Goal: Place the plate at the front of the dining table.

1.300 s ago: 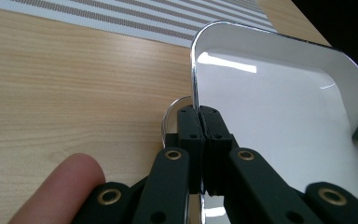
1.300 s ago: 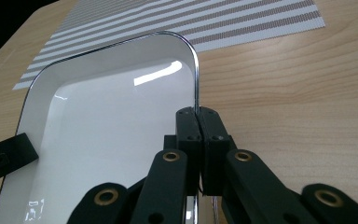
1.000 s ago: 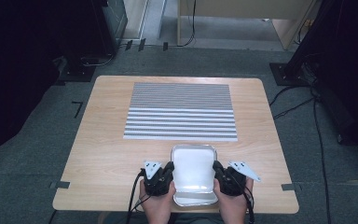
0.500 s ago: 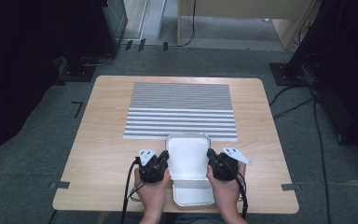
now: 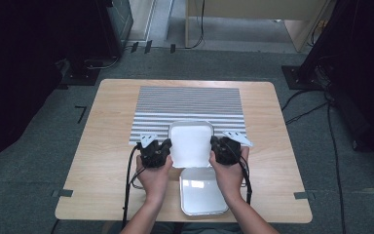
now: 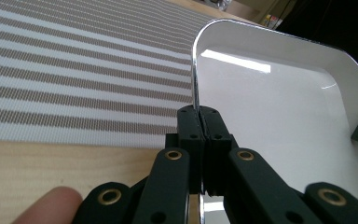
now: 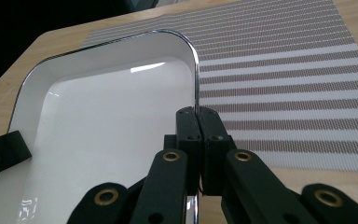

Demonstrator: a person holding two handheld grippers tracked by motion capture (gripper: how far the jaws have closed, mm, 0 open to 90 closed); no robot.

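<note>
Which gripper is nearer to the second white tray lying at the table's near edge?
Right, by a little. The right gripper is clamped on the lifted tray just above the lower tray's right half; the left gripper grips the opposite rim, off to that tray's left.

- Showing glossy white inside a thin silvery rim: upper rectangular tray (image 5: 191,144).
- Gleaming the same white with a silver edge: second rectangular tray (image 5: 202,192) nearer the table edge.
- Running in grey-brown and white stripes: woven rectangular placemat (image 5: 190,105).
- Displaying pale wood grain: light wooden table (image 5: 102,161).
- Appearing matte black with brass-coloured rivets: left gripper (image 6: 199,119), right gripper (image 7: 198,116).
- Lying dark grey: carpeted floor (image 5: 39,170).
</note>
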